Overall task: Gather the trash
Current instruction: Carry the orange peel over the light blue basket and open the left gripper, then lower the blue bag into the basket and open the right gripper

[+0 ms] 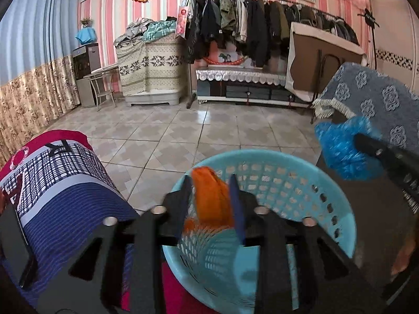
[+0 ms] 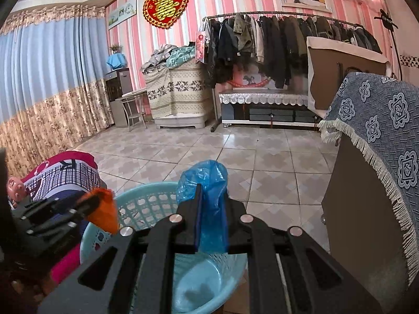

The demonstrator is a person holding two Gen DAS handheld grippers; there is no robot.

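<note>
A pale-blue basket (image 2: 146, 204) stands on the tiled floor (image 2: 235, 146) (pink-striped walls behind). Left claw (image 1: 210, 198) loosely straddles an orange scrap (image 1: 212, 198); right claw (image 2: 210, 217) pinches a blue bag (image 2: 207, 180).

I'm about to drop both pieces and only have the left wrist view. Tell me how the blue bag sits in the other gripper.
Observer: The blue plastic bag is clamped between the pads of the right gripper, held above the basket.
Operator: Check the basket's floor for me.
Observer: The part of the floor in view holds no trash, only a shadow.
</note>
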